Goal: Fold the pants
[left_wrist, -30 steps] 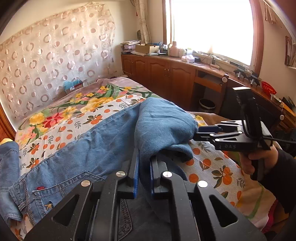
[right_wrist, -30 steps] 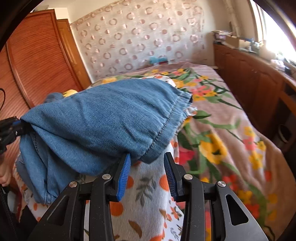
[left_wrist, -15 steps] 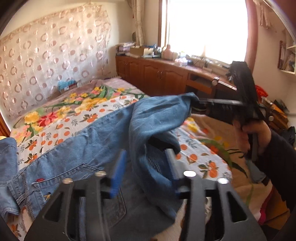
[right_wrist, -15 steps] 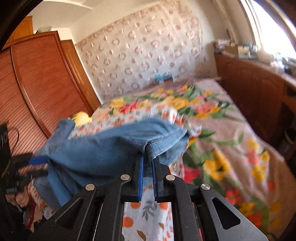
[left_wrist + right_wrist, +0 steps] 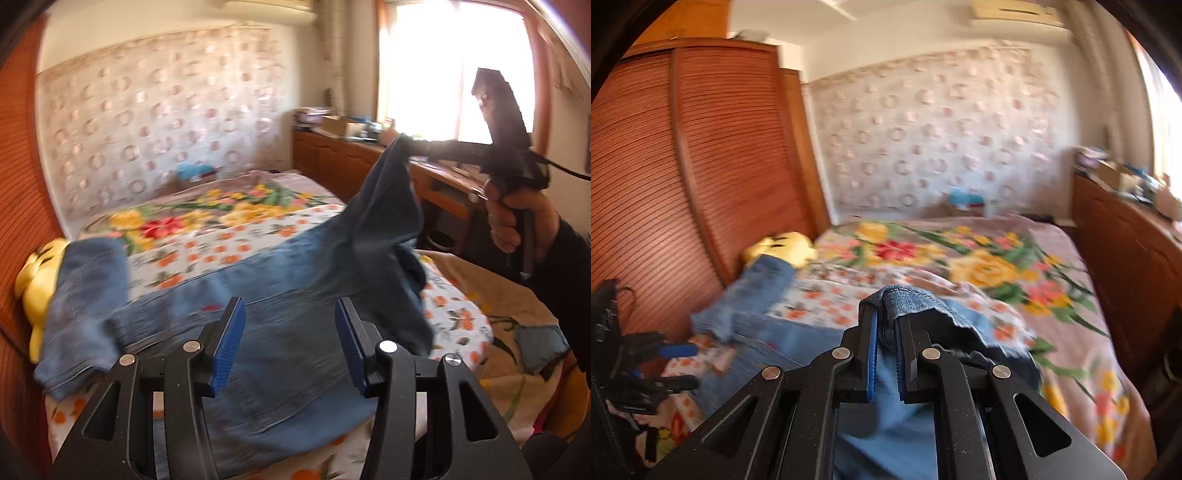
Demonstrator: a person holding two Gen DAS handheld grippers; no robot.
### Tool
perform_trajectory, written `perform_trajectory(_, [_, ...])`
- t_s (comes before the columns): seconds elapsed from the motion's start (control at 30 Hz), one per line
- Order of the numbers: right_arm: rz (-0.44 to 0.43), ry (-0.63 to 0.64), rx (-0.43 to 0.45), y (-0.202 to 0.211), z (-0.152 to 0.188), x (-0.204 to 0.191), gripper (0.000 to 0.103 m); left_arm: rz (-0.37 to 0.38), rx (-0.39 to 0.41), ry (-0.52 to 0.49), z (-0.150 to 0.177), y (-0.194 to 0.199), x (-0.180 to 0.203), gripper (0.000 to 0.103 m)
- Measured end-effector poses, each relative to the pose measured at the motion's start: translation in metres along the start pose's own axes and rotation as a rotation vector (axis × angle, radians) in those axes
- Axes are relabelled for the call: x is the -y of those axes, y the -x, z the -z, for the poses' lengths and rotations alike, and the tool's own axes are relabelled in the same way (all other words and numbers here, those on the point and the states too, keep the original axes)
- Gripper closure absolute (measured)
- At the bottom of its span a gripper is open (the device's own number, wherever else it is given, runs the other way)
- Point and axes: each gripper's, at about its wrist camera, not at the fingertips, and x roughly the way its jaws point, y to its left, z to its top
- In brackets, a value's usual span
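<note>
Pinching the jeans (image 5: 912, 302) hem, the right hand-held gripper (image 5: 886, 354) lifts it; the left hand-held gripper (image 5: 288, 347) gapes empty.

Bed with floral bedspread (image 5: 990, 273). Yellow plush toy (image 5: 783, 245) at the bed's edge, against the slatted wooden wardrobe (image 5: 683, 177). Circle-patterned curtain (image 5: 147, 122) behind the bed. Wooden cabinets (image 5: 1126, 236) under a bright window (image 5: 450, 66), clutter on top.
</note>
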Motion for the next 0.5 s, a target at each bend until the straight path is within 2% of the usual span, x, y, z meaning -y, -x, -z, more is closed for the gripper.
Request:
perform_trajectory(0.17, [-0.144, 0.069, -0.007, -0.031, -0.021, -0.065, 0.095, -0.072, 0.018, 0.065, 0.011, 0.019, -0.04, 0.052])
perform_trajectory(0.3, [-0.255, 0.126, -0.048, -0.057, -0.024, -0.117, 0.095, -0.115, 0.035, 0.098, 0.017, 0.031, -0.062, 0.052])
perform_trajectory(0.43, [-0.286, 0.176, -0.167, -0.084, -0.008, -0.148, 0.094, -0.133, 0.041, 0.113, 0.023, 0.035, -0.074, 0.052])
perform_trajectory(0.5, [-0.264, 0.186, -0.22, -0.096, -0.001, -0.152, 0.086, -0.134, 0.039, 0.116, 0.025, 0.035, -0.074, 0.052])
